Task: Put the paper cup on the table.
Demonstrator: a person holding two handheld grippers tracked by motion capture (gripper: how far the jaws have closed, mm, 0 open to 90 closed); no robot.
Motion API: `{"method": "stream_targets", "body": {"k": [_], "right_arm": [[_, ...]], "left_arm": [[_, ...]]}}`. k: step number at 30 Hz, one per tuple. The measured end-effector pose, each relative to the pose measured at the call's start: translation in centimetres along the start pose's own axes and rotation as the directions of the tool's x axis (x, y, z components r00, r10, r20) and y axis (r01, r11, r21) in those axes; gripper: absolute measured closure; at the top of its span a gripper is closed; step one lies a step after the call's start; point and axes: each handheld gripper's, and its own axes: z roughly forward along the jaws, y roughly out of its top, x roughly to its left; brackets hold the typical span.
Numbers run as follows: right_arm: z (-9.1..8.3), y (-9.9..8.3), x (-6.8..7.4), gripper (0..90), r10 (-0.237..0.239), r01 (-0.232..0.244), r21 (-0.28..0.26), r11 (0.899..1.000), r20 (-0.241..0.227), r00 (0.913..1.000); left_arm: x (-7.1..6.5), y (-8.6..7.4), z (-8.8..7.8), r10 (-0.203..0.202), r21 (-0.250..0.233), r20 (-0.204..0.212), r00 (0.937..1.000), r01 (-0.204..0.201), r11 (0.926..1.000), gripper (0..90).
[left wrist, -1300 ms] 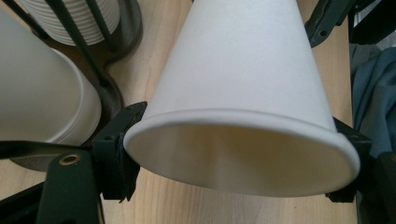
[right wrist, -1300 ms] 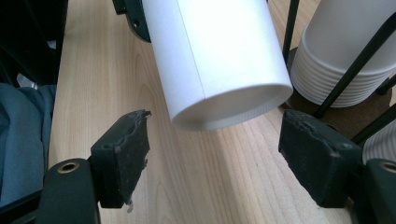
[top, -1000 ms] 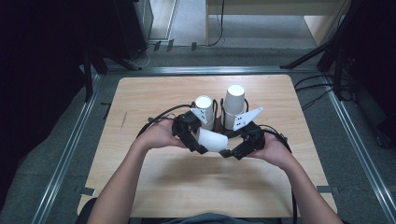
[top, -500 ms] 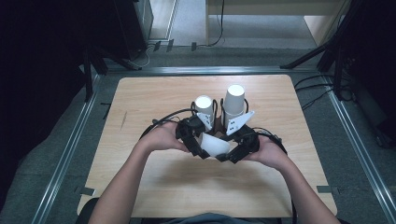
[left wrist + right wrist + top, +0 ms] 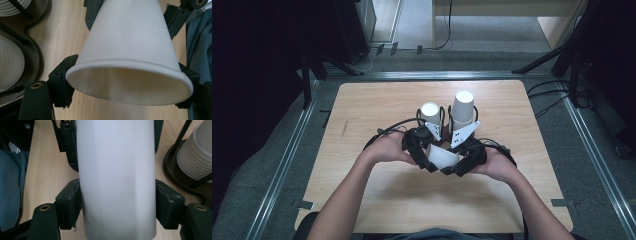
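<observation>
Two hand-held grippers are brought together over the middle of the wooden surface, with one white paper cup held lying on its side between them. The left hand-held gripper is clamped across the cup's wide rim, both pads pressed to it. The right hand-held gripper has just been closing, and its pads are set against the cup's narrow end. Just behind, two stacks of upturned cups are kept in a dark wire holder. Broad bare wood is left toward the near, left and right edges.
</observation>
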Motion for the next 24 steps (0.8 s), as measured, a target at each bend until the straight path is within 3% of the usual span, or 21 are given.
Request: {"method": "stream_targets", "body": {"k": [9,14,16,24], "right_arm": [[-0.3,0.2,0.3,34.3,-0.021,0.021,0.003,1.0,0.0,0.9998],[-0.6,0.2,0.2,34.0,-0.014,0.014,-0.01,1.0,-0.006,0.9999],[-0.8,0.1,0.1,33.9,-0.011,0.011,-0.017,1.0,0.001,0.9999],[-1.8,-0.4,-0.5,33.5,0.007,-0.006,-0.087,0.996,0.008,0.9999]], "left_arm": [[-0.1,-0.3,-0.3,0.007,-0.026,0.012,0.9999,-0.007,0.9996,22.5],[-0.3,-0.5,-0.6,0.025,-0.068,-0.017,0.9995,-0.026,0.9973,19.8],[-0.3,-0.5,-0.8,0.022,-0.079,-0.036,0.9991,-0.025,0.9965,14.2],[0.0,-1.3,-2.0,-0.031,-0.193,-0.039,0.9987,0.023,0.9809,10.4]]}}
